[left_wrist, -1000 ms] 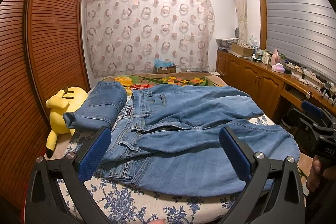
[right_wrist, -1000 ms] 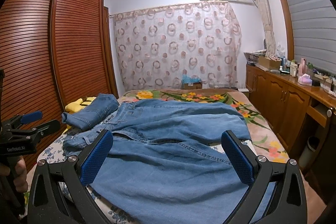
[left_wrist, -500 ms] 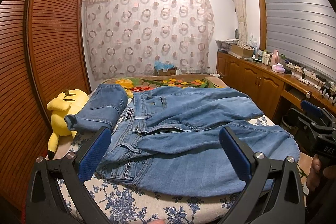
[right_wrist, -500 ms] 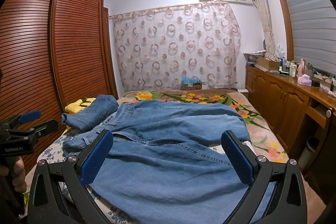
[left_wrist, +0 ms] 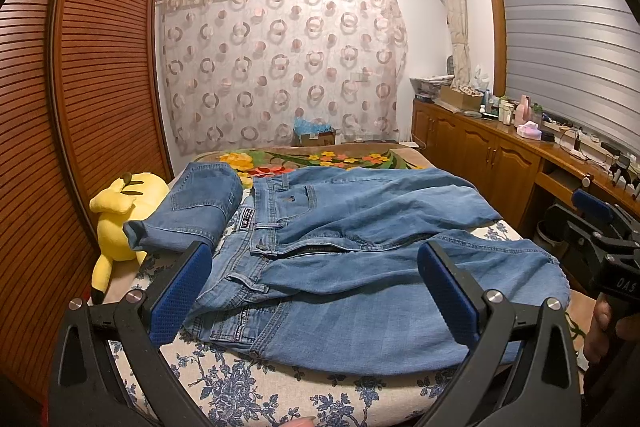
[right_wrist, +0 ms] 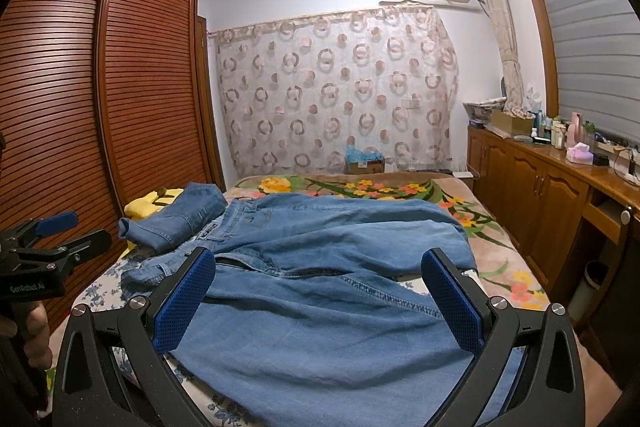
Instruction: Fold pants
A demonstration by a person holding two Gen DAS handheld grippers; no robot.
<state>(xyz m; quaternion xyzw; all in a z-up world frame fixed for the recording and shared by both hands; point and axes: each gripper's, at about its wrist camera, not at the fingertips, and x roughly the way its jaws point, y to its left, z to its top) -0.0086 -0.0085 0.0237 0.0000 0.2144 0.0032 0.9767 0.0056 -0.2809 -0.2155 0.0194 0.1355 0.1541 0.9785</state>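
Across the bed point(left_wrist: 240, 387), jeans point(left_wrist: 360, 287) lay unfolded at frame centre while both hand-held grippers, left point(left_wrist: 316, 291) and right point(right_wrist: 320, 301), hovered wide, so grasping probably came next.

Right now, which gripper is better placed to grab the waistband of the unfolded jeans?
Left. The left gripper, jaws open, faces the waistband of the unfolded jeans. The right gripper, also open, looks over the legs.
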